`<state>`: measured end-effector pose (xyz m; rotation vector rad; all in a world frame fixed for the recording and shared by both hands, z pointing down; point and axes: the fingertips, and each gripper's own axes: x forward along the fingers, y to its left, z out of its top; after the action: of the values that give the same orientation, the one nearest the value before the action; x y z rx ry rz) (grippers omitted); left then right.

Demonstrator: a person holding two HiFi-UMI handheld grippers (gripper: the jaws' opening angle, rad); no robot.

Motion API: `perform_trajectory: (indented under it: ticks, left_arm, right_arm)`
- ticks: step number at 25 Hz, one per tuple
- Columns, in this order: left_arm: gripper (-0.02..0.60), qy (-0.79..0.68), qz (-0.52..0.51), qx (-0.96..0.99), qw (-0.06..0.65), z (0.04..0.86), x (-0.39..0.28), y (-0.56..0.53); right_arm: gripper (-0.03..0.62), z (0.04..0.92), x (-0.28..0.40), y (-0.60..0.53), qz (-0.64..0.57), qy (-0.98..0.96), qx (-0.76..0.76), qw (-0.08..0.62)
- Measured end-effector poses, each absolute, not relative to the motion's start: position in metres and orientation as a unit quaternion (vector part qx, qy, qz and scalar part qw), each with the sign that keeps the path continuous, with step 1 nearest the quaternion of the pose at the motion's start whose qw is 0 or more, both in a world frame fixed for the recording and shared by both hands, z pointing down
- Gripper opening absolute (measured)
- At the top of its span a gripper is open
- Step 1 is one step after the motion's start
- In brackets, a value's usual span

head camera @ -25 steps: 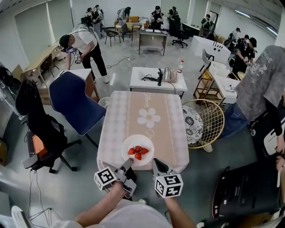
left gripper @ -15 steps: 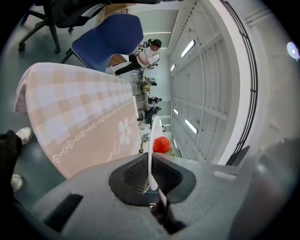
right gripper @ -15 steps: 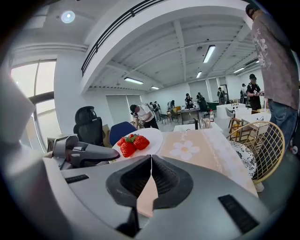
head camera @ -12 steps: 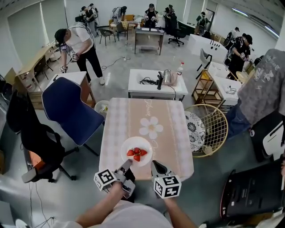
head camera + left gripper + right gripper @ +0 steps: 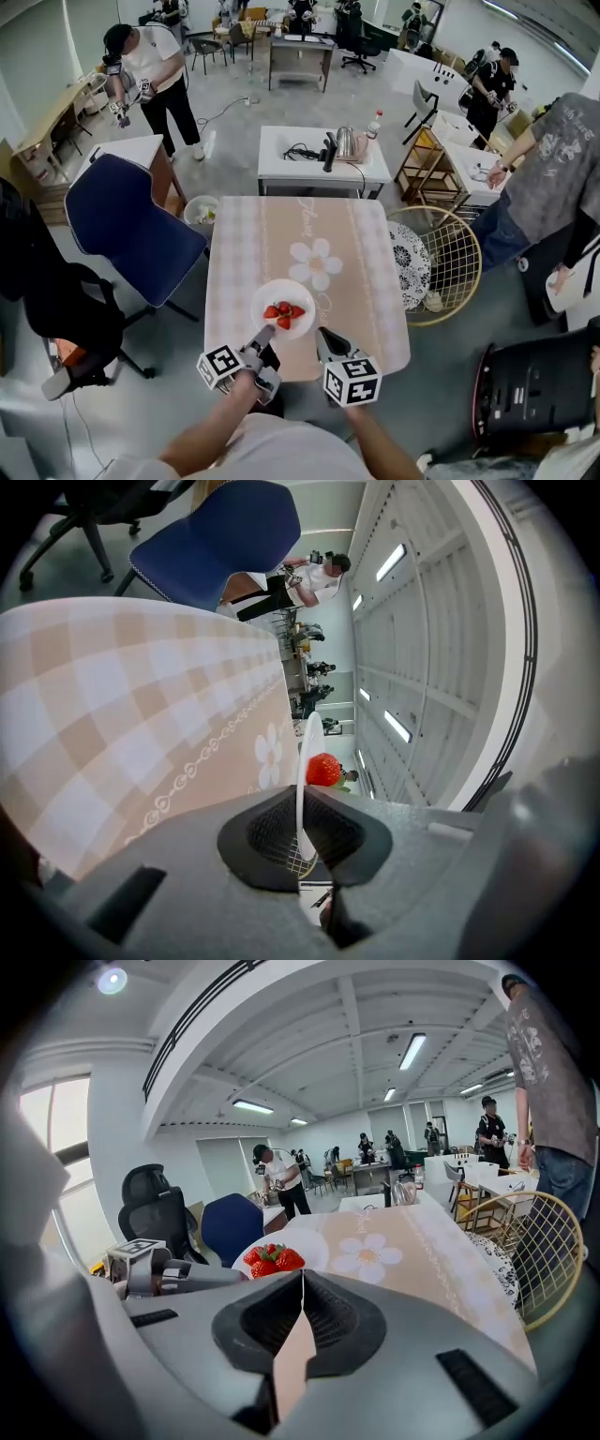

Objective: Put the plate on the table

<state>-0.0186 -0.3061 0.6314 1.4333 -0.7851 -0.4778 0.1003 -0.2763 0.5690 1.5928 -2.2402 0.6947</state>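
A white plate with a few strawberries is over the near part of the pink checked table; whether it rests on the cloth I cannot tell. My left gripper is shut on the plate's near rim. In the left gripper view the plate shows edge-on between the jaws, with a strawberry past it. My right gripper is shut on nothing just right of the plate. From the right gripper view I see the plate, the strawberries and the left gripper.
A blue chair stands at the table's left and a round wicker chair at its right. Beyond the far end is a white side table with a kettle. A black office chair is far left. Several people stand around.
The plate, held in my left gripper, has gone a little farther in over the table. The right gripper has moved along beside it. The grip is unchanged.
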Motion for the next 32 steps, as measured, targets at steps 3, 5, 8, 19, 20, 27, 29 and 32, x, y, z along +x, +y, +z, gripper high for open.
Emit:
perform_trajectory:
  ticks: [3,5,8,19,20,27,29,32]
  left_arm:
    - [0.012,-0.342,-0.200,0.629,0.669,0.643,-0.014,-0.320]
    - [0.012,-0.338,-0.193,0.629,0.673,0.649,-0.010,-0.329]
    - [0.012,-0.336,-0.181,0.629,0.677,0.658,-0.005,-0.338]
    - [0.012,-0.345,-0.140,0.609,0.700,0.700,0.002,-0.367]
    - [0.013,-0.346,-0.134,0.610,0.700,0.703,0.002,-0.369]
    - [0.014,-0.358,-0.110,0.602,0.705,0.724,0.001,-0.380]
    - [0.014,-0.356,-0.107,0.600,0.708,0.725,0.002,-0.383]
    - [0.023,-0.351,-0.103,0.600,0.712,0.727,0.004,-0.386]
  right_arm:
    - [0.006,0.572,0.102,-0.288,0.245,-0.774,0.562,0.160]
    - [0.006,0.575,0.104,-0.295,0.248,-0.769,0.565,0.166]
    - [0.005,0.582,0.106,-0.301,0.257,-0.762,0.569,0.172]
    - [0.005,0.602,0.100,-0.321,0.278,-0.750,0.567,0.196]
    - [0.006,0.603,0.100,-0.323,0.280,-0.749,0.567,0.199]
    - [0.006,0.607,0.098,-0.336,0.279,-0.749,0.565,0.202]
    - [0.006,0.606,0.098,-0.339,0.280,-0.748,0.567,0.202]
    - [0.006,0.607,0.099,-0.343,0.283,-0.745,0.569,0.201]
